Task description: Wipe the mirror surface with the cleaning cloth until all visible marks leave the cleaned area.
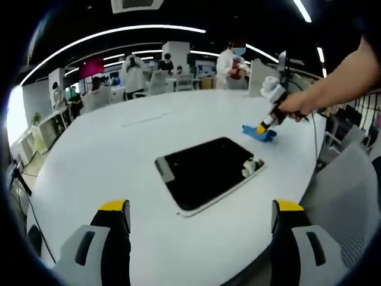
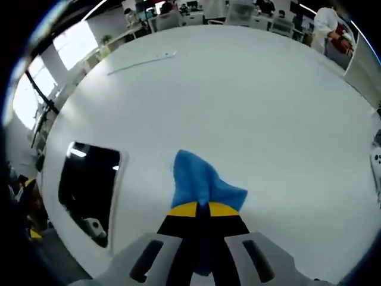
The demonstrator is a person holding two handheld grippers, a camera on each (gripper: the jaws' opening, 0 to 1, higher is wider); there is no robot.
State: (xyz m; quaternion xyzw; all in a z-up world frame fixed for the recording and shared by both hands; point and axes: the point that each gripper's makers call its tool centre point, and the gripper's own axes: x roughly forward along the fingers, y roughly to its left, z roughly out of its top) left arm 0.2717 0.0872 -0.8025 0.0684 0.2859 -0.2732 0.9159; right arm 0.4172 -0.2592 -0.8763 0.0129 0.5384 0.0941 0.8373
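A dark rectangular mirror (image 1: 205,171) with a white frame lies flat on the white table (image 1: 131,155); in the right gripper view the mirror (image 2: 89,182) sits at the left. A blue cleaning cloth (image 2: 202,182) rests on the table to the mirror's right, pinched at its near end by my right gripper (image 2: 205,208), which is shut on it. In the left gripper view that right gripper (image 1: 265,125), held by a hand, presses the blue cloth (image 1: 259,133) beyond the mirror's far right corner. My left gripper (image 1: 202,208) stands open, its jaws wide apart near the table's front edge, nothing between them.
The round white table has a thin strip (image 1: 146,119) lying on its far side. A grey chair (image 1: 345,185) stands at the right edge. Several people and desks (image 1: 172,74) fill the room behind. A white device (image 2: 376,164) lies at the table's right edge.
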